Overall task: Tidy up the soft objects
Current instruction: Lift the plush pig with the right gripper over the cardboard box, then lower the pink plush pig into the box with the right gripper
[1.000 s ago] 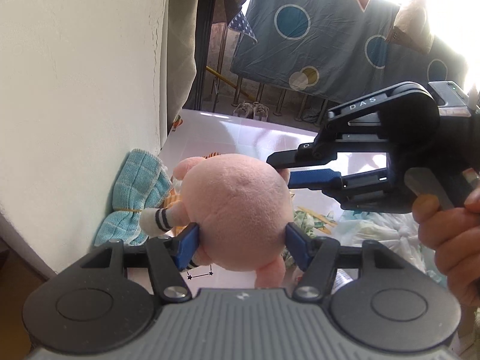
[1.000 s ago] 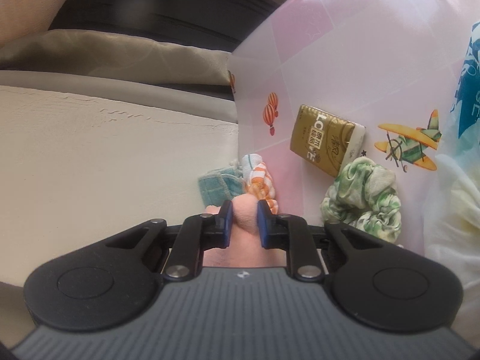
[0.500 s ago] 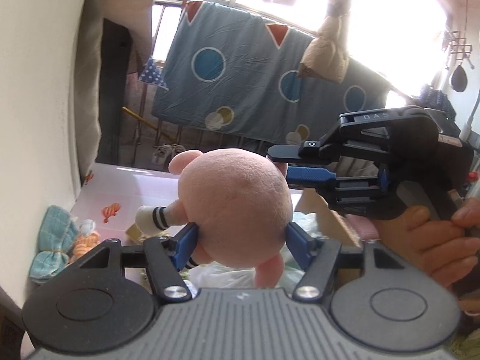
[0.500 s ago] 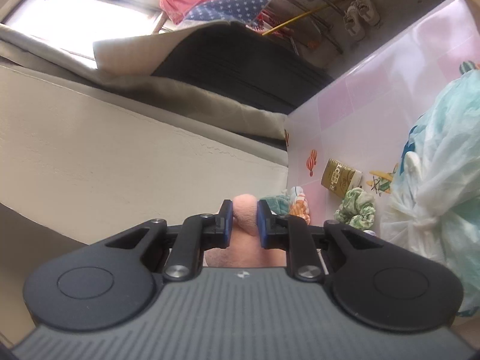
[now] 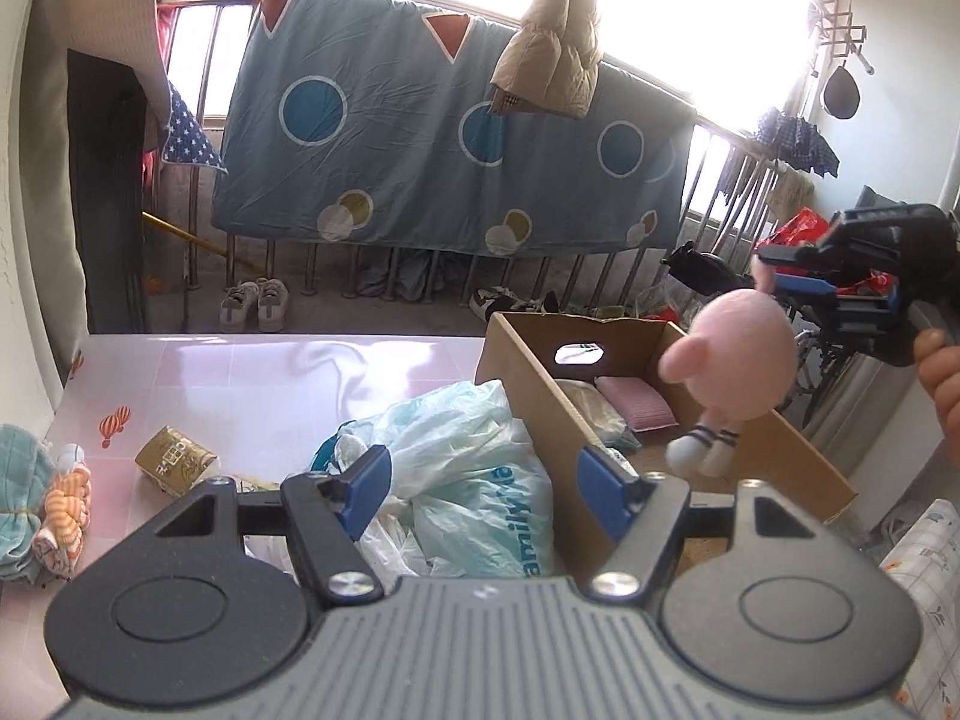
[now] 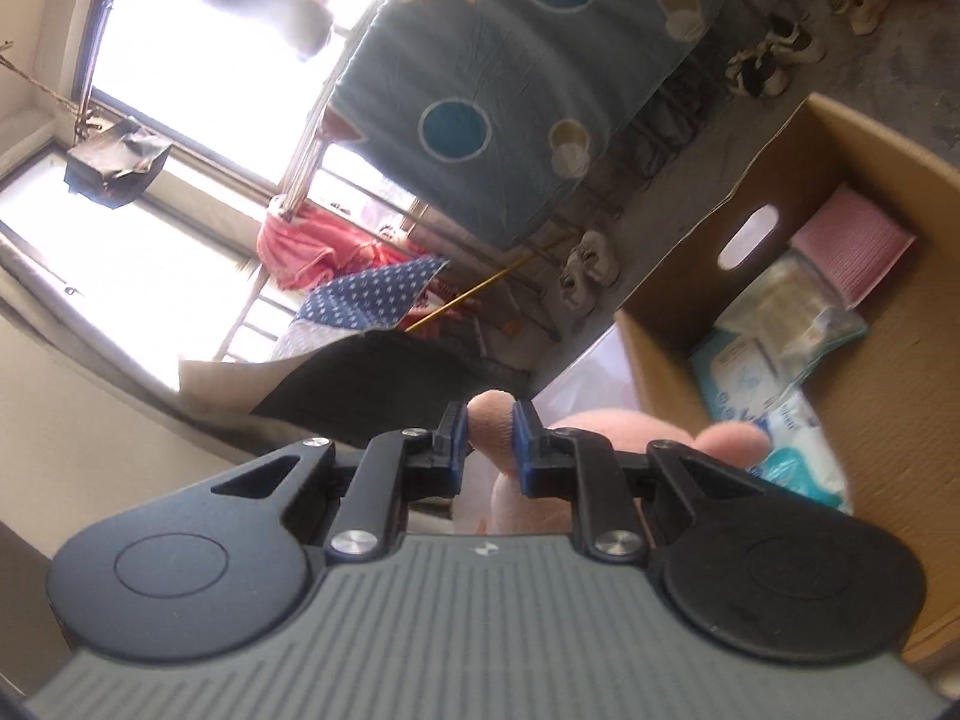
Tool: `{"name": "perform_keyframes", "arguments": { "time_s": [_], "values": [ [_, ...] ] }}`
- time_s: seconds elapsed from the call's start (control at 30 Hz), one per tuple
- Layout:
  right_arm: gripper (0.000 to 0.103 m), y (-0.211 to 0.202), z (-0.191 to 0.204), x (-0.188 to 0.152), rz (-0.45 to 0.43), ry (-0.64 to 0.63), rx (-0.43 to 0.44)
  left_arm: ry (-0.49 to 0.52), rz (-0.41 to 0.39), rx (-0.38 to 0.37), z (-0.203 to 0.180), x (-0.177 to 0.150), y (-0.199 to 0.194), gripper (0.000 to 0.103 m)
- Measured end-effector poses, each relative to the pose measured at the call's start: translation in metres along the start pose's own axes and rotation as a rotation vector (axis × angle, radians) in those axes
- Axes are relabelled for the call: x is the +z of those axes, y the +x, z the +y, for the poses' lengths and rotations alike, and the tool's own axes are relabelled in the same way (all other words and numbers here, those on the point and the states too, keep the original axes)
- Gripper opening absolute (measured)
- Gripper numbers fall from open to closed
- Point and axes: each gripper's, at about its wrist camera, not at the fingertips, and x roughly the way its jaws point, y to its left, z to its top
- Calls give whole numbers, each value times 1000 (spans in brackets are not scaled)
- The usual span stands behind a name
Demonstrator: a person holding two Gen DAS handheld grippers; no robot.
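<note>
— What have the fingers got?

— The right gripper (image 6: 489,441) is clenched on one ear of the pink plush (image 5: 729,354); the blue pads (image 6: 523,441) pinch only that small nub, so the round body and striped feet dangle below it; an ear is a thin, squashy handle, easy to nip with narrow jaws.

— And the left one?

— The left gripper (image 5: 480,495) is released; its jaws have just been opening wider and nothing sits between them; I'd say it has given the toy over, so one hand alone can carry it.

— Where's the toy, then?

— In the air, over the near right part of the box (image 5: 528,372); the feet hang about level with the rim, touching nothing that I can make out.

— Why the box?

— It already holds soft things: a pink pad (image 5: 636,402) and some pale packets (image 6: 756,372); my guess is it's the collecting place, and the plush goes in next; held high by the ear, it should clear the wall and drop straight.

— What's left out?

— On the table (image 5: 252,372), a heap of plastic bags (image 5: 462,468) right against the box wall; further left a gold tissue pack (image 5: 174,462), then an orange striped cloth (image 5: 63,498) beside a teal cloth (image 5: 18,480) at the edge.
</note>
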Motion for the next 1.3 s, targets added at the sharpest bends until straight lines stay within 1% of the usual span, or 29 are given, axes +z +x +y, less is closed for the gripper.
{"name": "perform_keyframes", "arguments": {
  "time_s": [0.13,0.2,0.3,0.37,0.4,0.47,0.53,0.7,0.77,0.83,0.93,1.03,1.13,1.2,1.3],
  "values": [
    [15,-28,-38,14,-95,-7,-141,-20,17,27,12,-4,-1,70],
    [15,-30,-58,12,-125,-21,-242,-29,22,35,18,-6,-2,70],
    [15,-15,-87,9,-145,-16,-380,-38,26,41,24,-7,-2,70],
    [15,1,-107,9,-147,-4,-445,-44,29,44,26,-8,-2,70],
    [15,10,-115,8,-143,15,-456,-44,29,46,27,-8,-3,70],
    [15,29,-126,6,-131,52,-468,-39,29,53,29,-10,-5,70],
    [15,42,-130,5,-129,58,-479,-37,30,64,30,-9,-5,70],
    [15,66,-130,13,-179,103,-493,-53,30,73,38,-9,-5,69],
    [15,77,-133,14,-184,137,-496,-59,31,72,40,-9,-4,69],
    [15,90,-135,12,-166,164,-493,-59,33,72,40,-10,-4,69],
    [16,114,-137,3,-92,206,-465,-59,36,72,41,-10,-4,69],
    [16,134,-130,-10,-29,203,-434,-64,39,74,41,-11,-3,69],
    [16,146,-123,-18,-3,208,-411,-65,42,77,42,-11,-3,69],
    [16,149,-122,-20,10,252,-379,-66,41,78,42,-11,-3,69],
    [16,145,-116,-18,0,258,-340,-70,40,77,43,-12,-4,69]
  ]
}}
